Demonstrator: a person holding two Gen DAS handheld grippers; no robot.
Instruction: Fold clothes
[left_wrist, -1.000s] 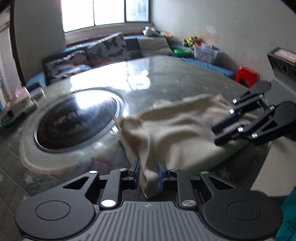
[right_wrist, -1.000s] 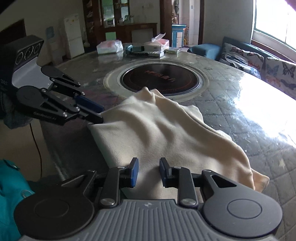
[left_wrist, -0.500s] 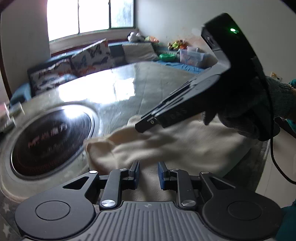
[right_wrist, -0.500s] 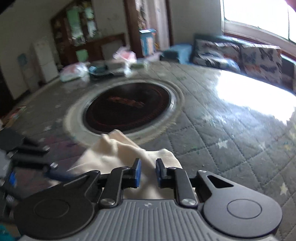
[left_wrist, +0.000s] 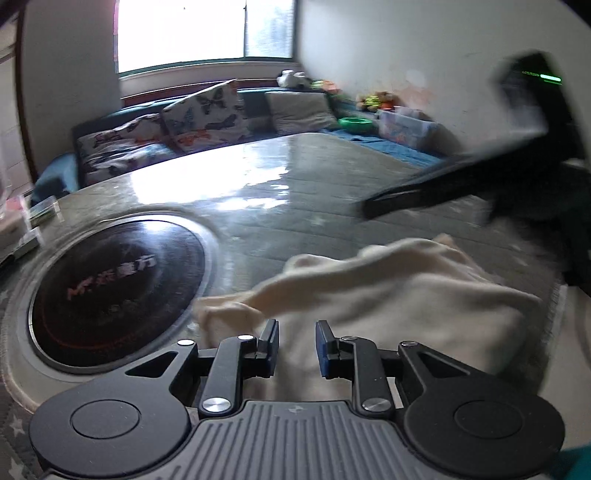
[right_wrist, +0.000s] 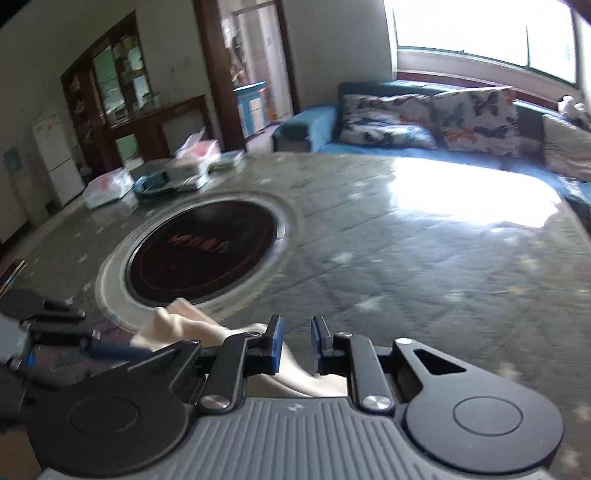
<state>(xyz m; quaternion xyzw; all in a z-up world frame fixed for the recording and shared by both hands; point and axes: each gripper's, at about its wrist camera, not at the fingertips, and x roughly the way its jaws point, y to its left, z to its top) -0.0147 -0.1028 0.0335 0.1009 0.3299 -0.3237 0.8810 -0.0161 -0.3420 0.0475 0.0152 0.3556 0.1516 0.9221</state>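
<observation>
A cream cloth (left_wrist: 388, 299) lies bunched on the table near its front edge, beside the round black cooktop (left_wrist: 114, 284). My left gripper (left_wrist: 295, 341) is open, its blue pads just over the cloth's near edge. My right gripper (right_wrist: 295, 341) is open and empty above the cloth (right_wrist: 184, 326), which shows under and left of it. The right gripper's body shows blurred at the upper right of the left wrist view (left_wrist: 480, 177). The left gripper shows at the lower left of the right wrist view (right_wrist: 55, 332).
The round table (right_wrist: 424, 240) has a quilted, glossy cover. Boxes and packets (right_wrist: 170, 173) sit at its far side. A blue sofa with butterfly cushions (right_wrist: 436, 118) runs under the window. Toys and a bin (left_wrist: 402, 123) stand by the wall.
My right gripper has lifted off the cloth and swung up and away to the right. My left gripper has shifted over the cloth's near edge. The cloth has bunched up.
</observation>
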